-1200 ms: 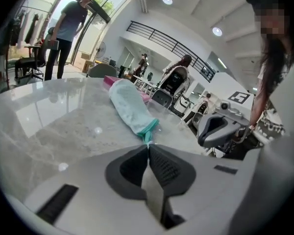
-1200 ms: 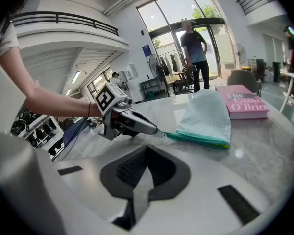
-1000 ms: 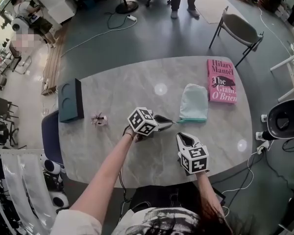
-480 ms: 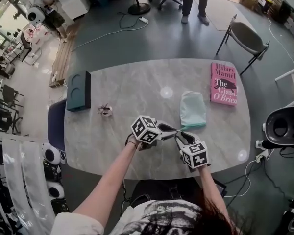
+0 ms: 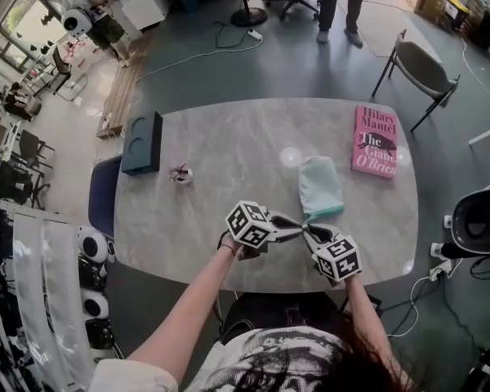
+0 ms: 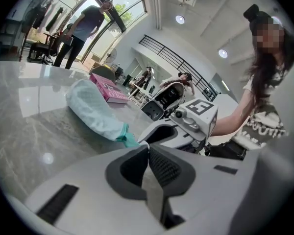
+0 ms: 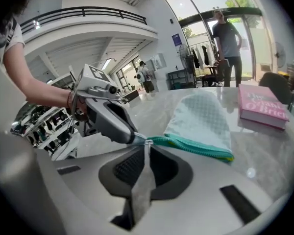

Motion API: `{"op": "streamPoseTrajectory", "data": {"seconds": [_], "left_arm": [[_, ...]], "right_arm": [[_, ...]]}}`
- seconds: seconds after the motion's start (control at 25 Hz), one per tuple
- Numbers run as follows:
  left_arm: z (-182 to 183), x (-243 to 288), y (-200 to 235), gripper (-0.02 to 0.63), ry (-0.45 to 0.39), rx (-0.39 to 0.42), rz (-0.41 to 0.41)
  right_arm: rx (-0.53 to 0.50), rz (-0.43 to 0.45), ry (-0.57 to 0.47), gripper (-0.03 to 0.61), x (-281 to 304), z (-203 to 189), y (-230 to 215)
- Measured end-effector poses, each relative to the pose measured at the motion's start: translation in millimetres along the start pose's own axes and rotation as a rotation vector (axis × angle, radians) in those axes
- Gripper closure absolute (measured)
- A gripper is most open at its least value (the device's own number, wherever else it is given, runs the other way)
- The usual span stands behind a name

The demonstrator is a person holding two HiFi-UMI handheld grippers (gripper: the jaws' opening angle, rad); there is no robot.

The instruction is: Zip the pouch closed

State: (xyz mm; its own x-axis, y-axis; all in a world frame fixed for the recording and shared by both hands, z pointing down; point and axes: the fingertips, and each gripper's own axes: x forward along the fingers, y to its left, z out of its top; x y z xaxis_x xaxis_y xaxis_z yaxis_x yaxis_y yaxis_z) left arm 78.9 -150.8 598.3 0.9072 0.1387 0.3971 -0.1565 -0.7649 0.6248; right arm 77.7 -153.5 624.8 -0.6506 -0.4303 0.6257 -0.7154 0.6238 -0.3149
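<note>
Both tools meet close to the near edge of the grey marble table [image 5: 212, 137]. The left gripper [image 6: 147, 147] has its jaws squeezed together on the teal end tab [image 6: 128, 139] of the pouch [image 5: 320, 184]. The right gripper [image 7: 147, 146] is pinched tight on the little metal zip pull [image 7: 147, 142] right beside it, so the two tips nearly touch.

The pouch is pale mint and lies flat, running away from the person toward the far right of the table. Its teal zip edge [image 7: 193, 146] sits along the near side. Honestly can't tell whether the teeth along that edge are open or joined, they're too small and blurry.

There's loads of bare tabletop to the left and in the middle. Just past the pouch a pink book [image 5: 374, 140] sits near the far right edge, not touching it. A black box [image 5: 143, 141] is over at the left edge, with a small object [image 5: 180, 174] near it that's too tiny to make out.

Beyond the table there's grey floor with a cable [image 5: 188, 51] across it and a chair [image 5: 420, 65] off the right corner. A standing person [image 5: 343, 2] is cut off by the top of the head view.
</note>
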Motion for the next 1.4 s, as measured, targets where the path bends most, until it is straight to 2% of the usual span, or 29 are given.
{"op": "streamPoseTrajectory", "data": {"seconds": [0.04,0.24,0.4,0.52,0.8,1.0,1.2,1.4], "left_arm": [[0.2,0.4,-1.3,0.597,-0.002,-0.003,0.005],[-1.5,-0.5,1.2,0.597,-0.007,-0.002,0.067],[-7.2,-3.7,12.2,0.598,0.014,0.062,0.186],[-9.2,-3.7,14.9,0.600,0.030,0.081,0.230],[-9.7,2.6,20.8,0.600,0.042,0.090,0.252],[-11.6,-3.1,23.8,0.601,0.062,0.101,0.250],[-13.3,-5.6,24.5,0.601,0.068,0.103,0.248],[-13.5,-14.8,33.1,0.601,0.079,0.104,0.265]], "right_arm": [[-0.002,-0.010,-0.001,0.571,-2.0,-0.6,-3.2],[-0.034,0.005,0.018,0.571,-2.4,-3.1,-5.9],[-0.048,-0.007,0.046,0.572,-0.6,-7.2,-8.6],[-0.047,-0.005,0.060,0.572,-0.8,-7.9,-10.3],[-0.014,0.001,0.074,0.571,-2.1,-11.4,-20.3],[0.019,-0.041,0.090,0.570,-9.0,-15.5,-39.6],[-0.001,-0.063,0.115,0.569,-12.0,-18.7,-49.1],[0.017,-0.120,0.130,0.571,-19.2,-22.2,-74.5]]}}
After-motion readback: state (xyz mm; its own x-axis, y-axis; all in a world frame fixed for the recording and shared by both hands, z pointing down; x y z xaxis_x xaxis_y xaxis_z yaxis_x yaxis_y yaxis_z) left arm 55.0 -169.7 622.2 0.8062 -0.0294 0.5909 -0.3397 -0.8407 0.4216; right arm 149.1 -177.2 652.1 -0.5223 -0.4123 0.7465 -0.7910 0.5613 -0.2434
